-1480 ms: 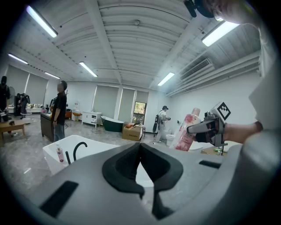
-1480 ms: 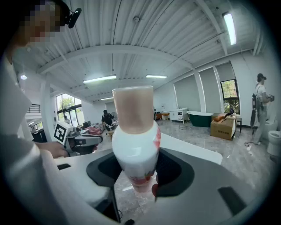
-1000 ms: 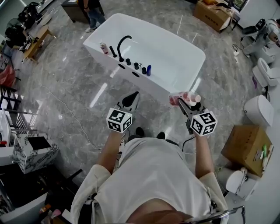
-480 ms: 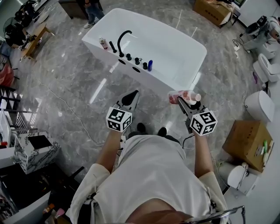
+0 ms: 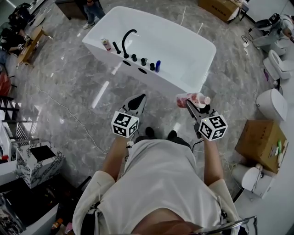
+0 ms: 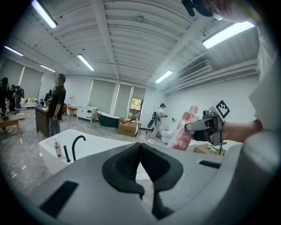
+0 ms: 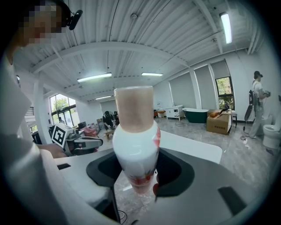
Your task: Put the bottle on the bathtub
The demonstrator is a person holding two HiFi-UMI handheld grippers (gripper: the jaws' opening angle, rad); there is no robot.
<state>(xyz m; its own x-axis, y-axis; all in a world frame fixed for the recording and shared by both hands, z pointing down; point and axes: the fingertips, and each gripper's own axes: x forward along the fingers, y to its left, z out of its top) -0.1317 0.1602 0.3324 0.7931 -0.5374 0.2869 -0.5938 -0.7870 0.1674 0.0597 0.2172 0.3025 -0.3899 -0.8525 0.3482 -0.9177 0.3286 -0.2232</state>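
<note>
A pink and white bottle with a tan cap lies crosswise in my right gripper, which is shut on it just short of the white bathtub. In the right gripper view the bottle fills the middle between the jaws. My left gripper is held level with the right one, shut and holding nothing; its jaws meet in the left gripper view. That view also shows the bottle held at the right. The tub's near rim is a short way ahead of both grippers.
On the tub's rim stand a black curved faucet, a small pink bottle, several black knobs and a blue bottle. Toilets and a cardboard box stand at the right. A person stands beyond the tub.
The tub has shifted slightly up and left in the head view as the person steps toward it. Both grippers keep their pose, the bottle still held.
</note>
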